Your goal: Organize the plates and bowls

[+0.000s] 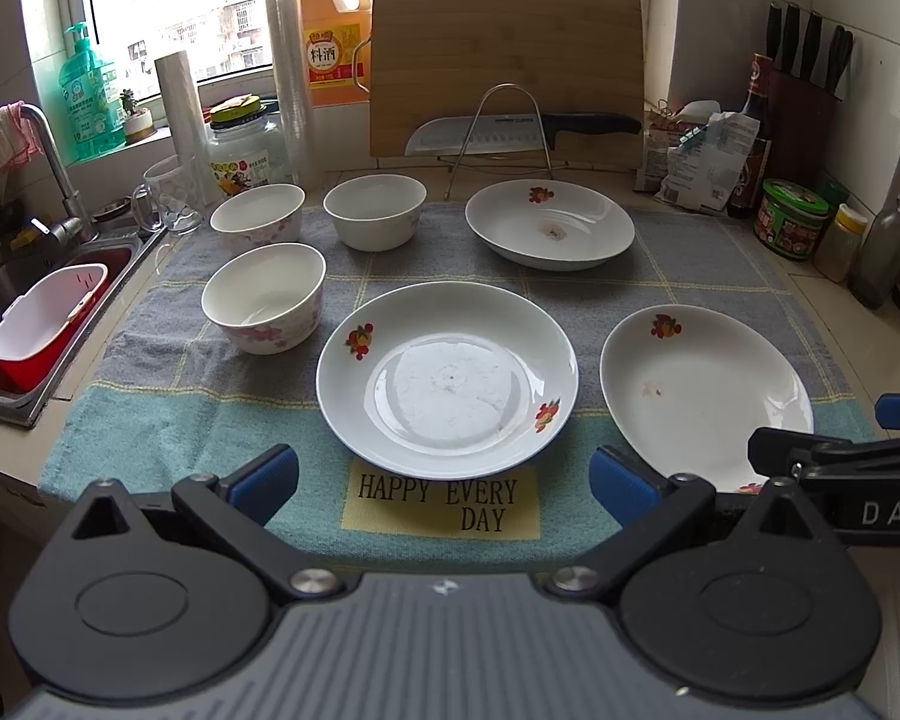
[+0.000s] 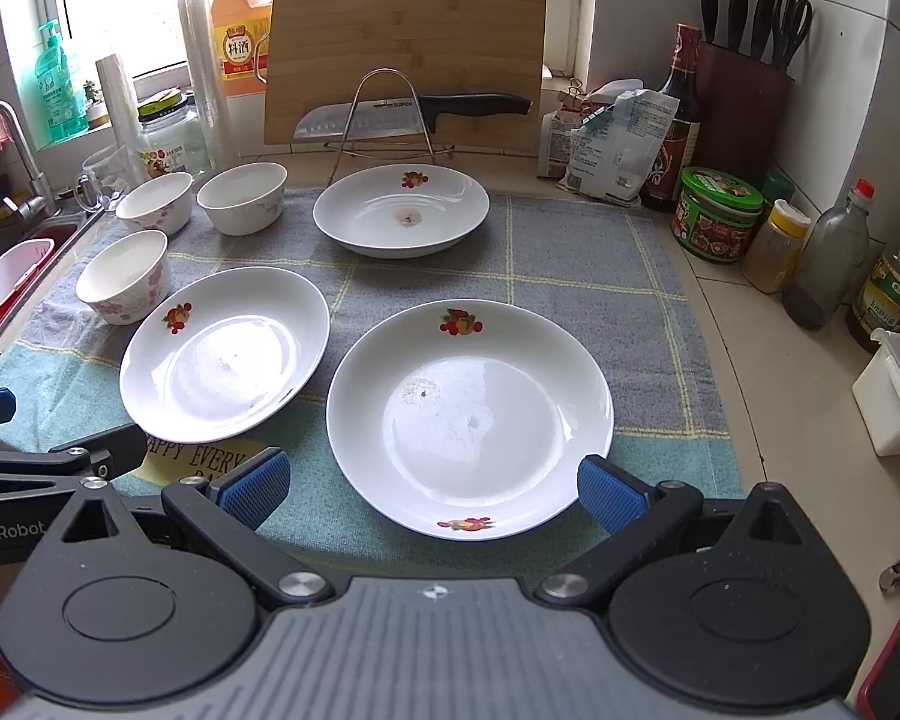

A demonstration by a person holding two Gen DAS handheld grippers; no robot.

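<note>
White porcelain, six pieces, on a checked cloth (image 1: 150, 420) over my counter. Three plates with fruit motifs: centre plate (image 1: 447, 378), right plate (image 2: 469, 417), far plate (image 1: 549, 231) before a wire rack (image 1: 501, 138). Three floral bowls at left: near bowl (image 1: 264, 297), back-left bowl (image 1: 258, 213), back-right bowl (image 1: 375, 210); all apart. My left gripper (image 1: 444, 480) hovers spread wide, empty. My right gripper (image 2: 435, 486) is likewise spread; its blue pads (image 2: 609, 492) flank the right plate's near rim, possibly touching.
</note>
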